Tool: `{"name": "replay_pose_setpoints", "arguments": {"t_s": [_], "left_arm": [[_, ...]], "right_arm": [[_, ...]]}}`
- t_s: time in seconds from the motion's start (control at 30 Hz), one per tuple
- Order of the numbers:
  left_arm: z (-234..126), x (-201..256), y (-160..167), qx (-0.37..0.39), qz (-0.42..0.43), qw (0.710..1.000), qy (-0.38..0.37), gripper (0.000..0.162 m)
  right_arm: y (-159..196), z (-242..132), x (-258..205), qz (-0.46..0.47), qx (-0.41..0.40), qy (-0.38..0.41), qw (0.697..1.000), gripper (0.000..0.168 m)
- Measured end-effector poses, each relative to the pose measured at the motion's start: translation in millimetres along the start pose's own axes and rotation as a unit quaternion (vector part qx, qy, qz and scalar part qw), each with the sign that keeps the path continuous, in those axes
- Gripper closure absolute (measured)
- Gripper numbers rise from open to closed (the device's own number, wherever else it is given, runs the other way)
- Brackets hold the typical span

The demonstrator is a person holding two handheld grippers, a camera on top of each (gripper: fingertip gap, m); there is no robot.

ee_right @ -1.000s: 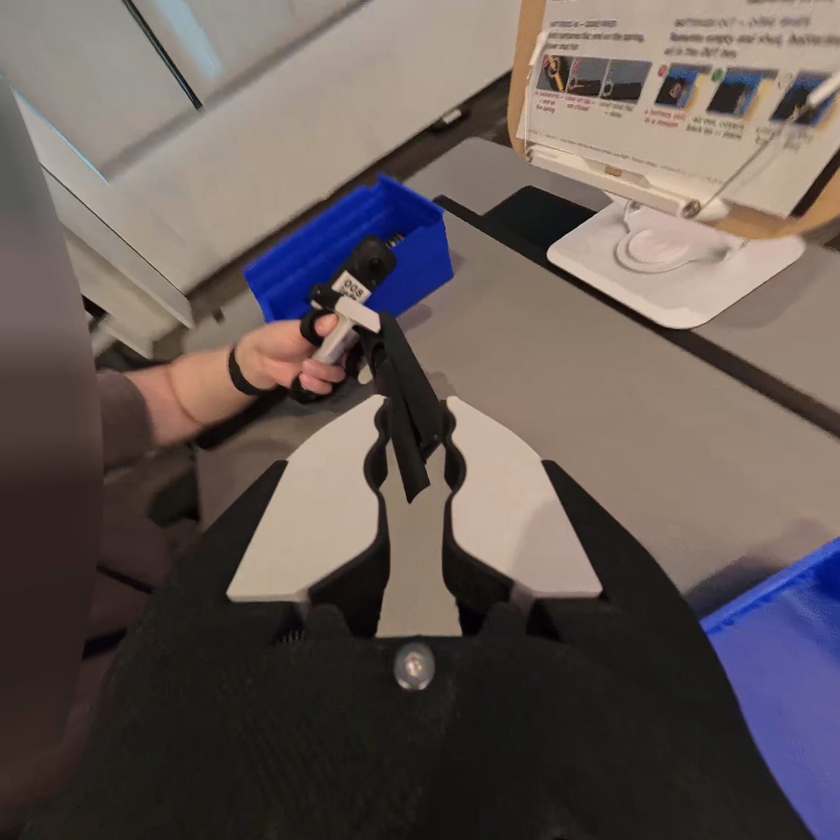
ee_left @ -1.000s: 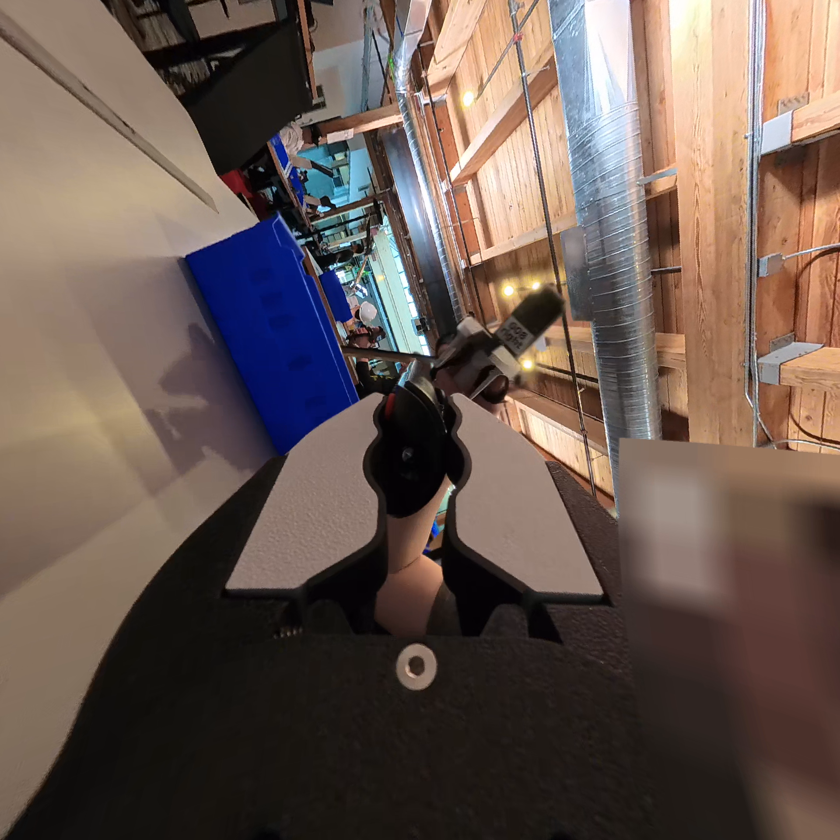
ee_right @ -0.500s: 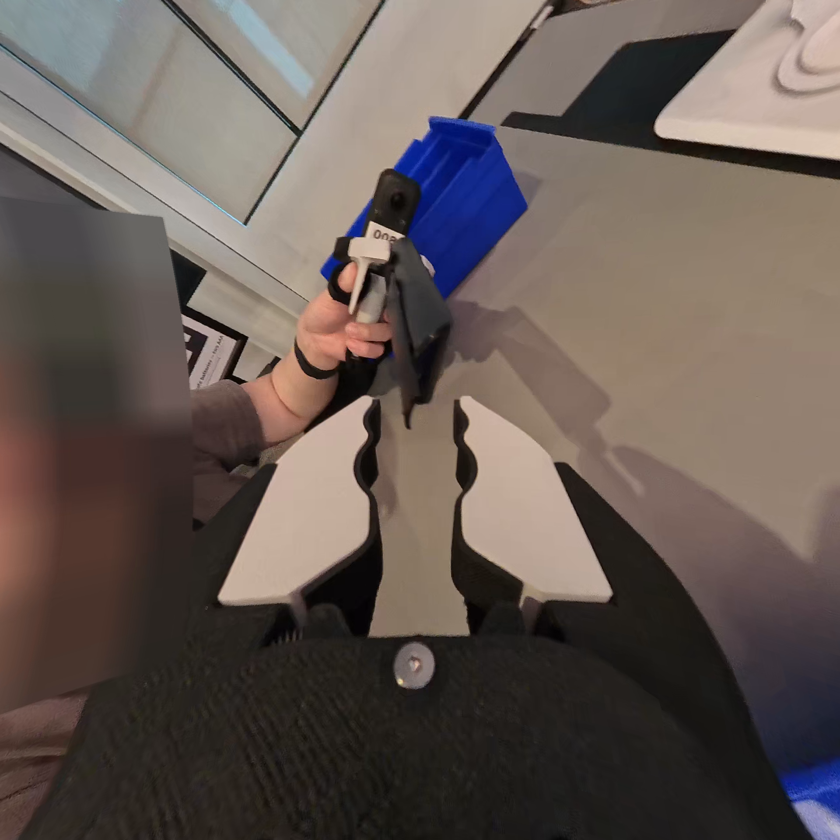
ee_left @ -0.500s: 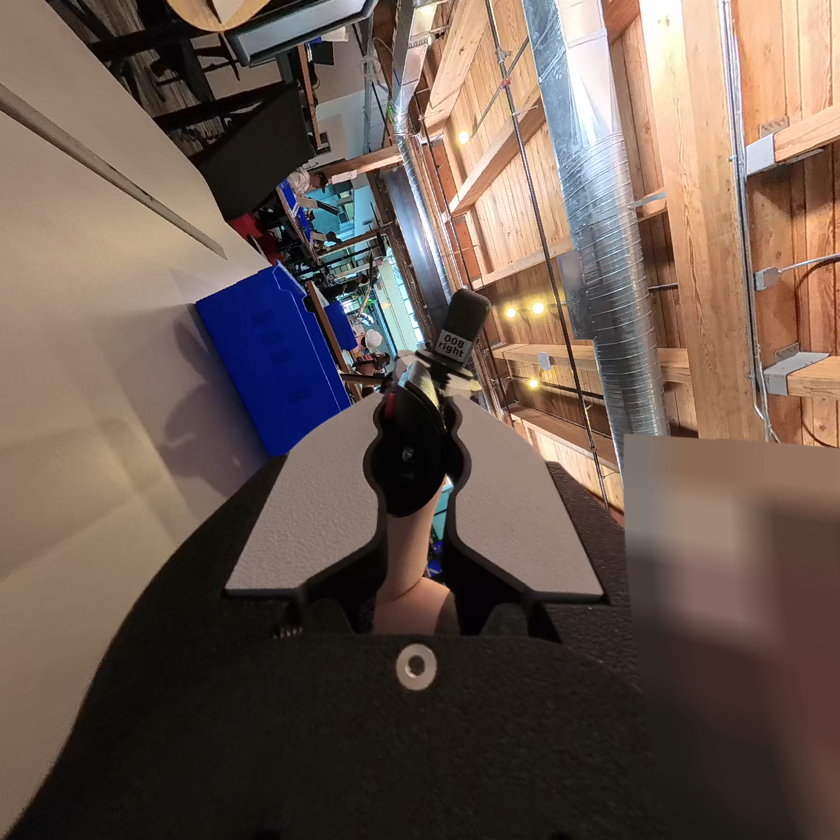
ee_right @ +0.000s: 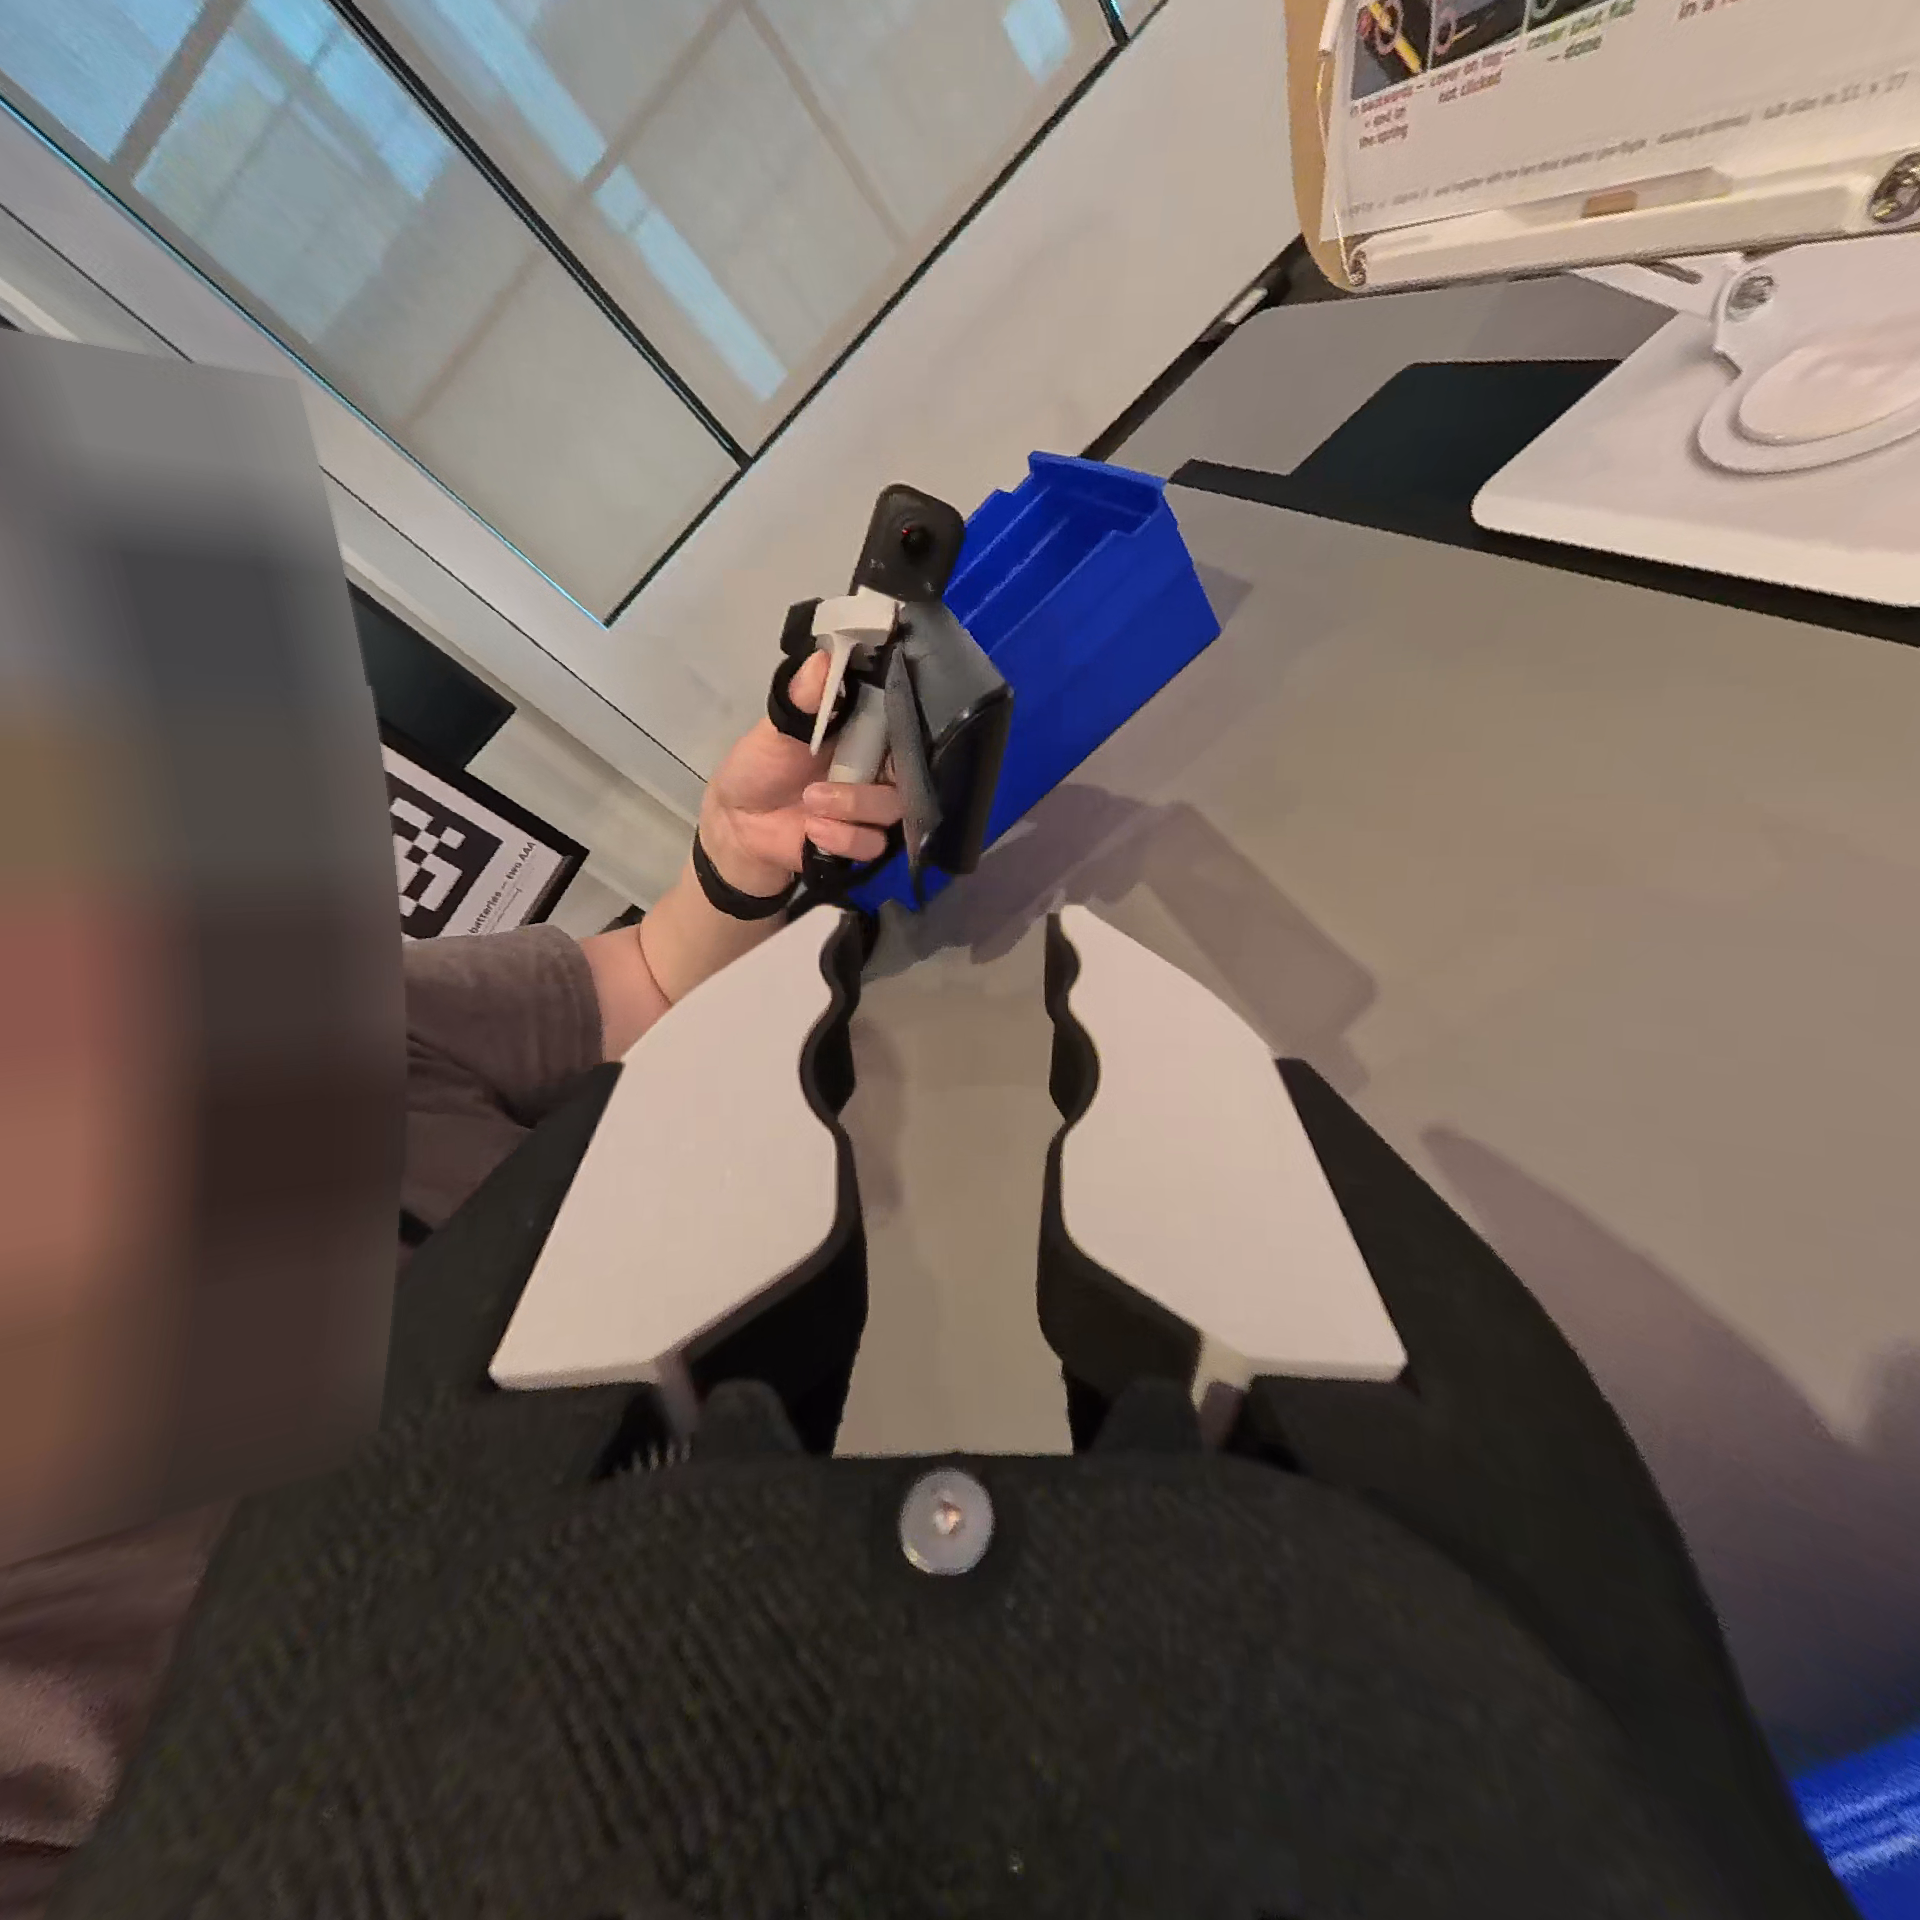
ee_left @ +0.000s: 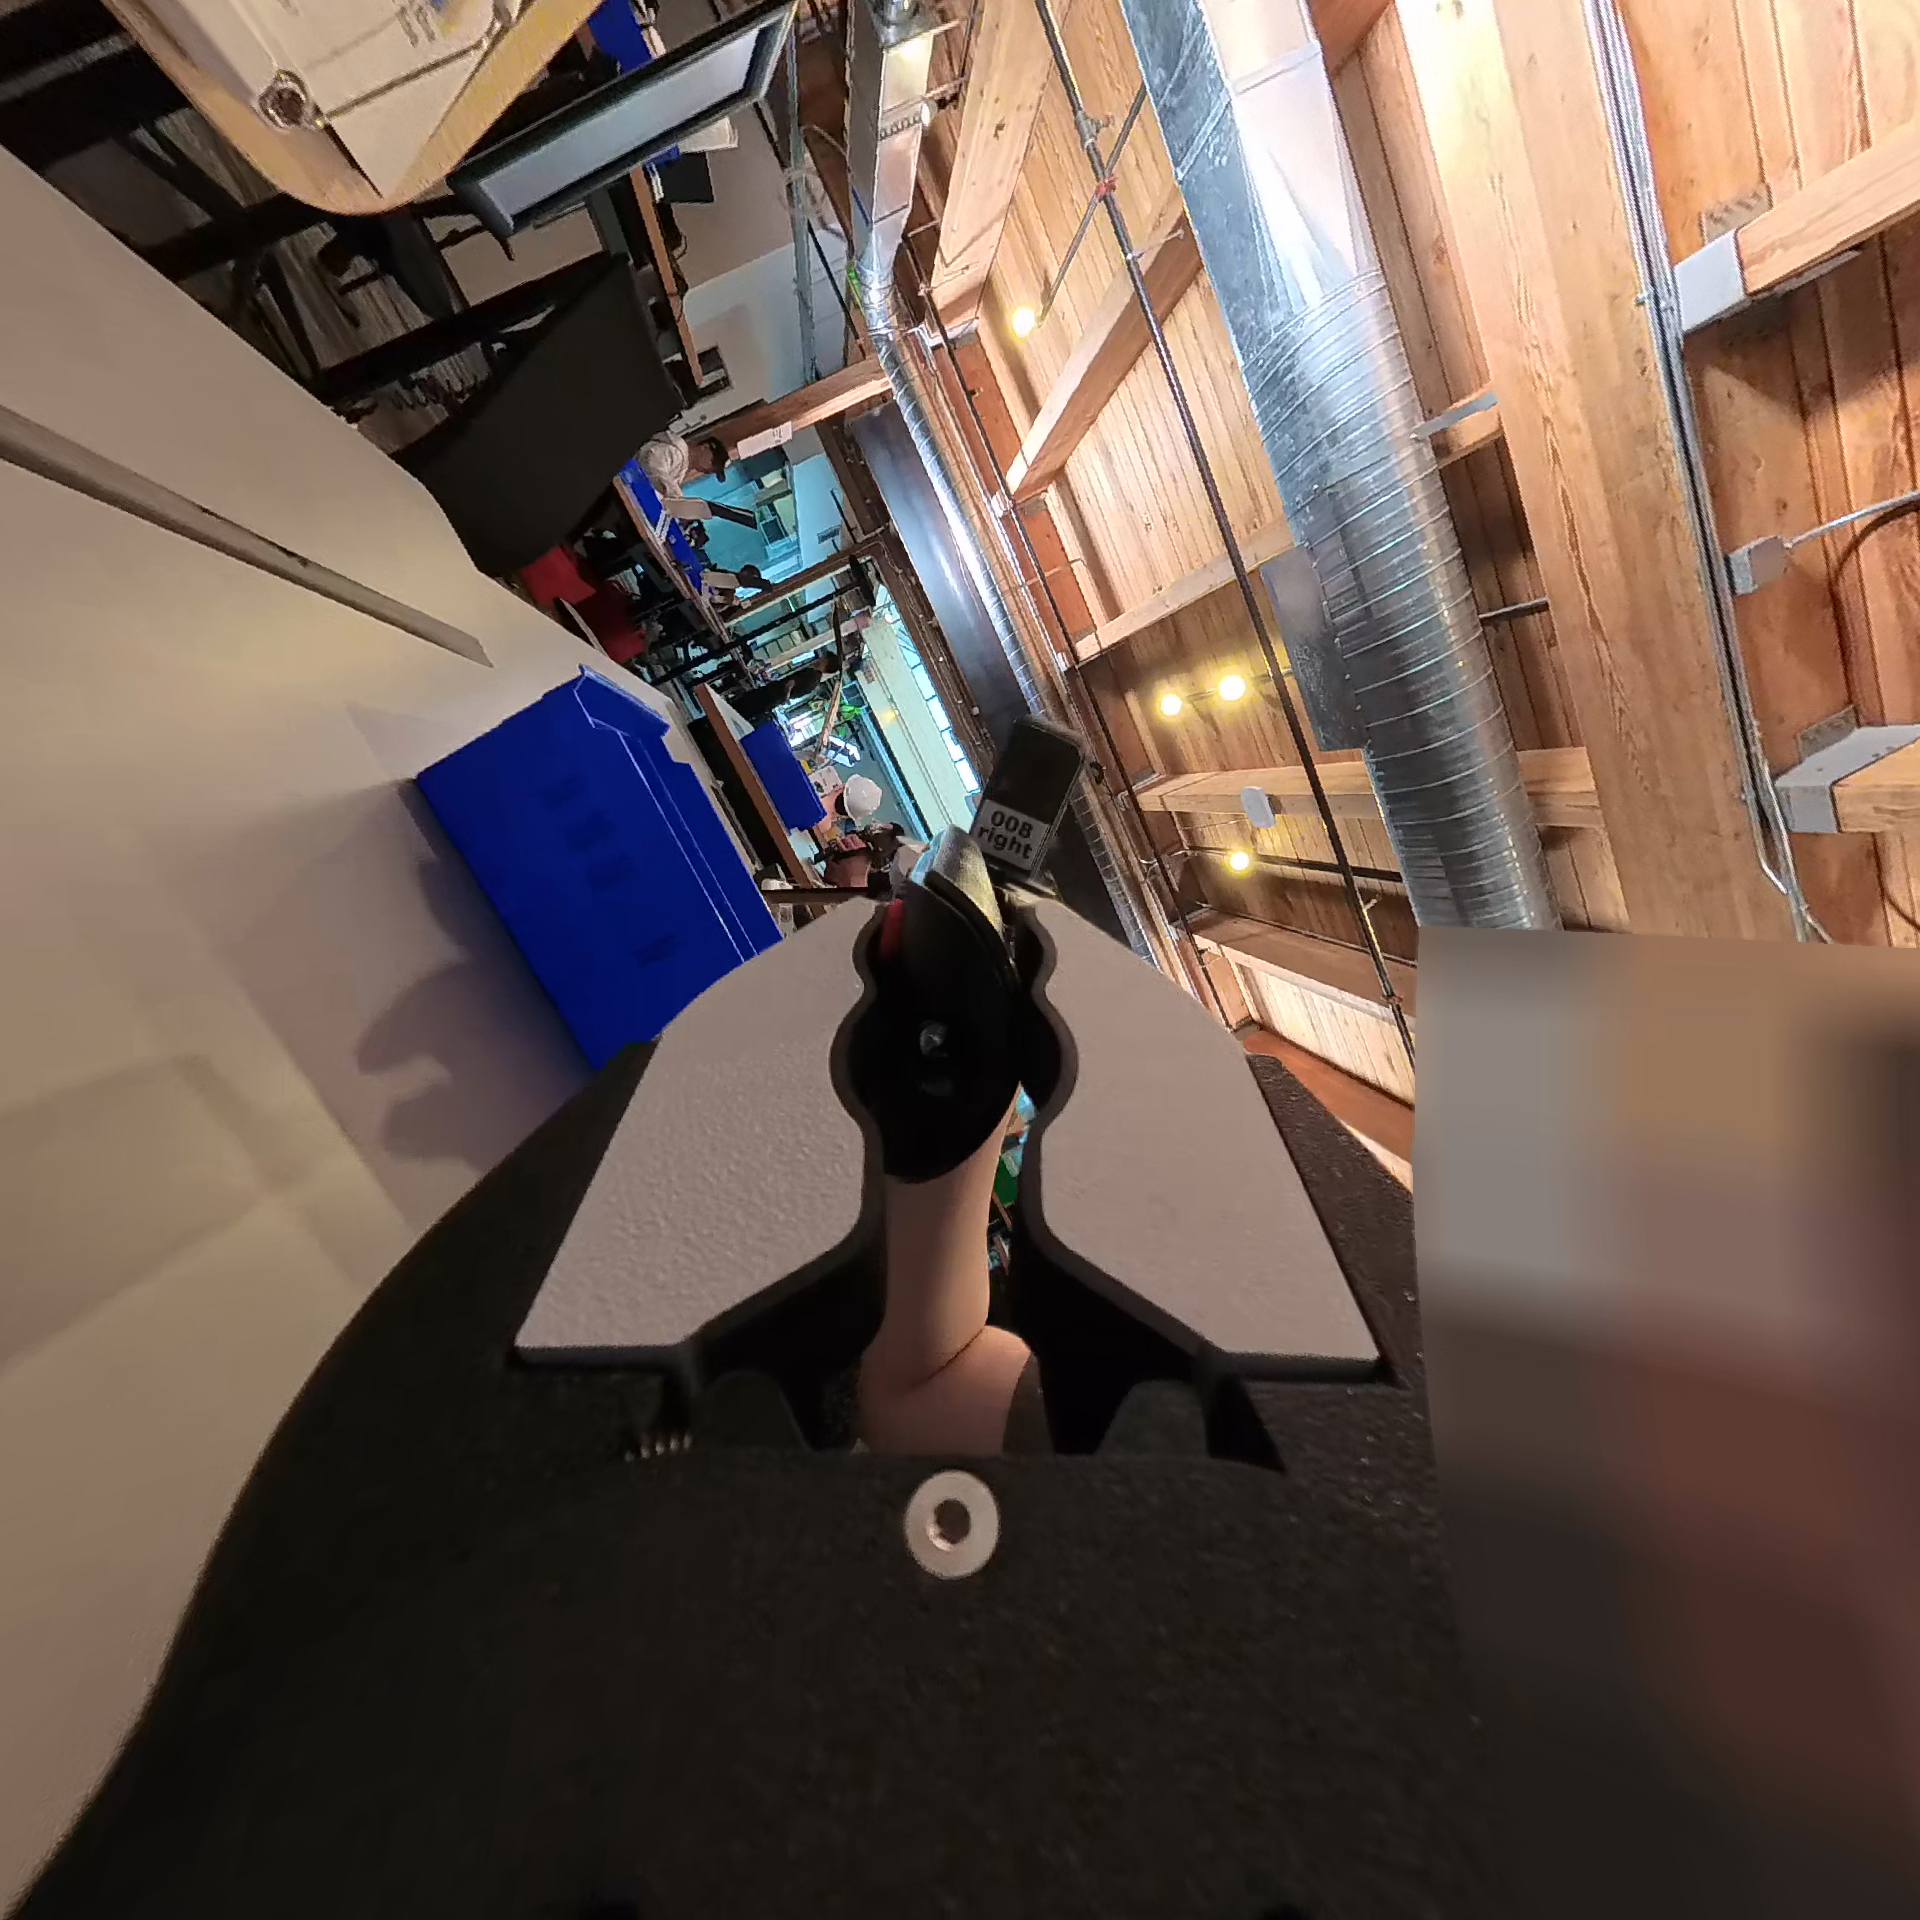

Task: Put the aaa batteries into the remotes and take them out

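Gripping one black remote (ee_left: 935, 1049), the left claw (ee_left: 951, 997) stays clamped; the right claw (ee_right: 951, 997) gapes empty beside one blue bin (ee_right: 1081, 634).

Your left hand-held gripper (ee_right: 940, 769) sits raised above the counter (ee_right: 1455, 831), just in front of the bin (ee_right: 1081, 623) standing on it. To the bin's right, farther back, the stand (ee_right: 1704, 468) rests on the counter, carrying the instruction board (ee_right: 1558, 125).

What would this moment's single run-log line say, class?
left gripper: shut on remote, held aloft | right gripper: open, empty | blue bin: on table
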State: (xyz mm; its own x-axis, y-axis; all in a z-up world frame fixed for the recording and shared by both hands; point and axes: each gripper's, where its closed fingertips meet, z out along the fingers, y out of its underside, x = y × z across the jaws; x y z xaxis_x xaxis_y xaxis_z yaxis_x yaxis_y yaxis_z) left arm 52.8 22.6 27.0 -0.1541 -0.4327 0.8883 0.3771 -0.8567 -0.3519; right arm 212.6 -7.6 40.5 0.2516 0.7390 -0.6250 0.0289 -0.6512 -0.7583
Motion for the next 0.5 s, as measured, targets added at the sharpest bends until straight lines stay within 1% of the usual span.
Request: {"name": "replay_pose_setpoints", "arguments": {"t_s": [0.13,0.37,0.5], "left_arm": [[-3,-5,-4,0.006,-0.008,1.0,-0.005,0.14],[-8,-6,-12,0.017,-0.015,1.0,-0.006,0.14],[-9,-4,-13,0.018,-0.008,1.0,-0.007,0.14]], "right_arm": [[-5,6,-3,0.001,0.007,-0.011,1.0,0.133],[10,32,-7,-0.014,-0.034,0.001,0.999,0.13],[5,38,-11,-0.012,-0.016,-0.008,1.0,0.129]]}}
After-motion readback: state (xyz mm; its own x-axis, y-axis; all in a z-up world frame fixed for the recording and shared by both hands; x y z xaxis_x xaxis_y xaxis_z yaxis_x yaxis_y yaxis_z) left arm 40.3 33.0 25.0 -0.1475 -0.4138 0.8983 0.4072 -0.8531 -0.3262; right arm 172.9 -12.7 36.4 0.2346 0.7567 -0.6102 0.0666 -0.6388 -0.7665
